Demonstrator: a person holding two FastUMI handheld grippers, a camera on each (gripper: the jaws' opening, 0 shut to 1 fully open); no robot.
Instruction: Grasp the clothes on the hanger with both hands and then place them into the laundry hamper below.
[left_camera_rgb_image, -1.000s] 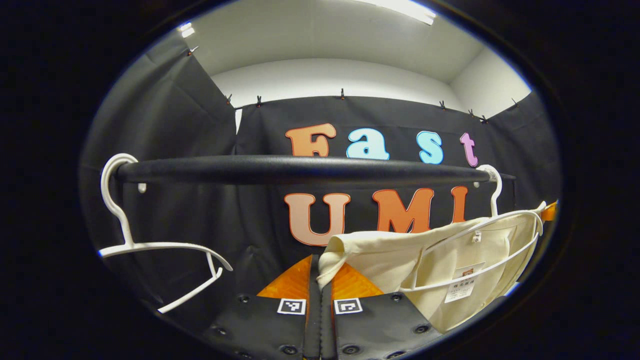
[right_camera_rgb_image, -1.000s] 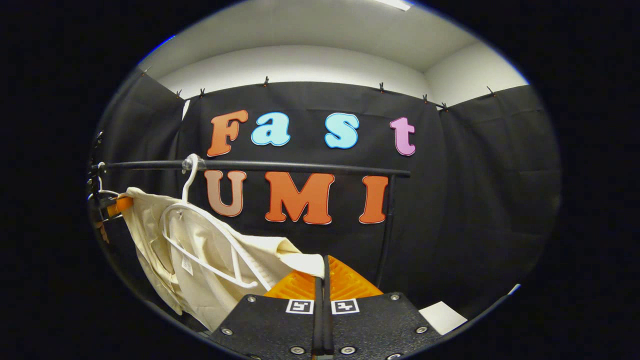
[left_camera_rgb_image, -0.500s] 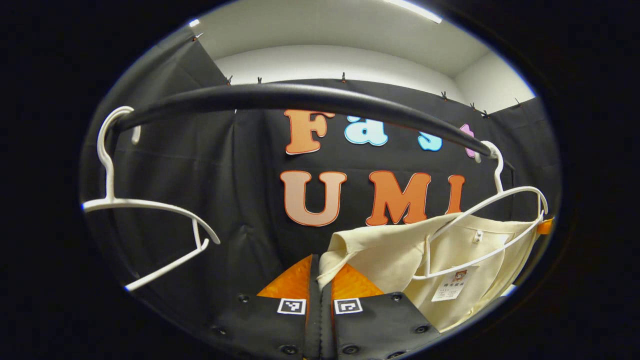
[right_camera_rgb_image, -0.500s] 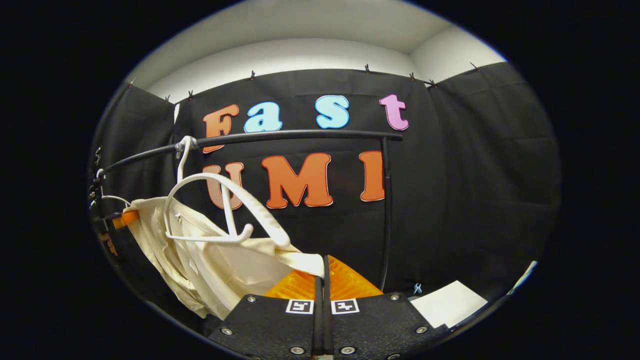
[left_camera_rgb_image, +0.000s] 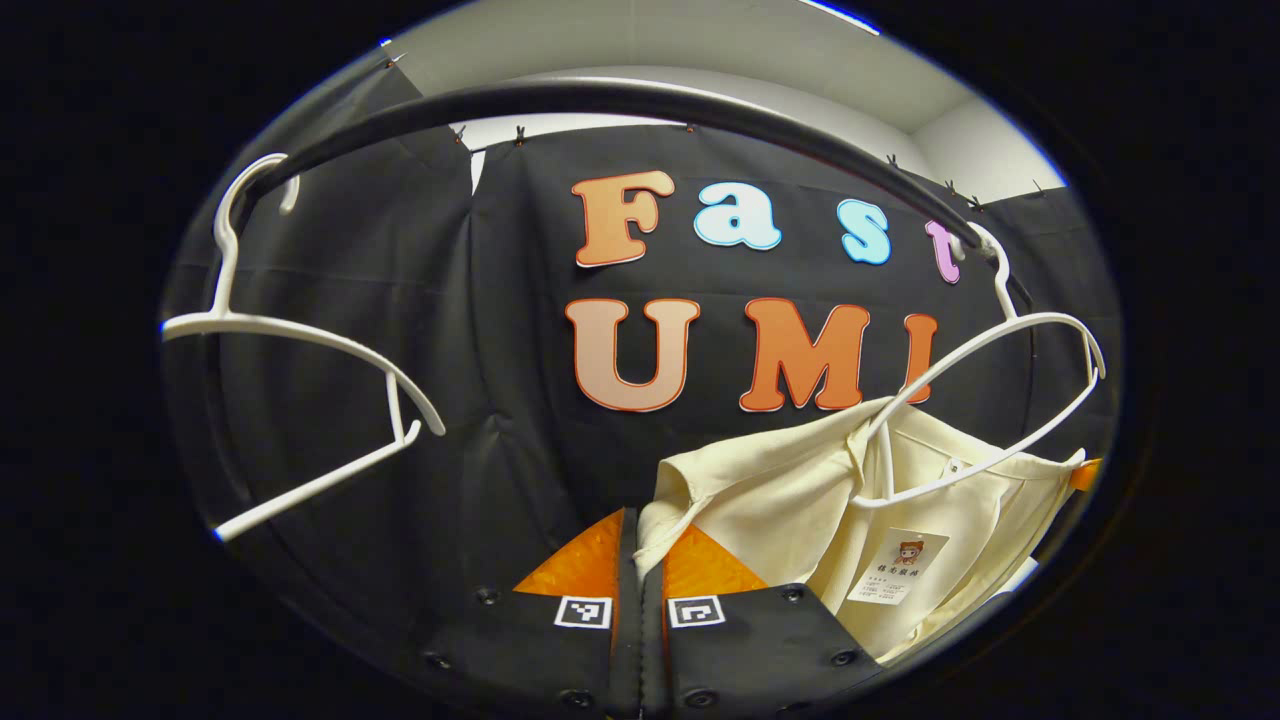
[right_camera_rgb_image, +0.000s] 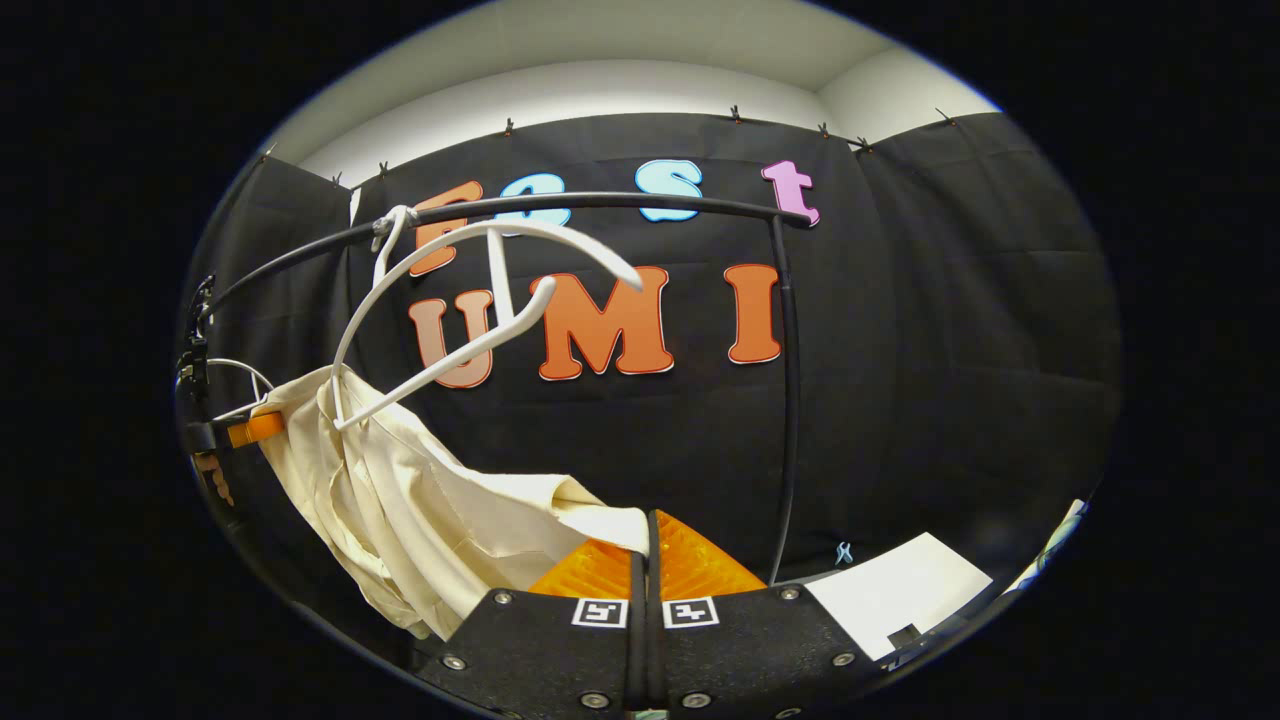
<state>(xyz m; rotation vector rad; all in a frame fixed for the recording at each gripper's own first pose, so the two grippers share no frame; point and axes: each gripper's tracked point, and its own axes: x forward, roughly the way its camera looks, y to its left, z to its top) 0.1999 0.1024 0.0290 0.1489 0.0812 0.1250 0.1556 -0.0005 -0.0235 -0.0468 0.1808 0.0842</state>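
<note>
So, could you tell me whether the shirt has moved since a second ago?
Yes. In the right gripper view the shirt has come down, sliding off the hanger, and both now sit farther below the rail.

Black cloth wall (right_camera_rgb_image: 950, 330) beneath white ceiling (right_camera_rgb_image: 620, 40).

Shirt (left_camera_rgb_image: 790, 500) below hanger (left_camera_rgb_image: 990, 400) on rail (left_camera_rgb_image: 620, 100); second hanger (left_camera_rgb_image: 300, 400) hooked further left.

A black rail (left_camera_rgb_image: 600, 100) runs across the booth. Two white hangers hook on it, one bare (left_camera_rgb_image: 300, 340) and one (right_camera_rgb_image: 470, 290) touching the cream shirt (right_camera_rgb_image: 400, 500).
</note>
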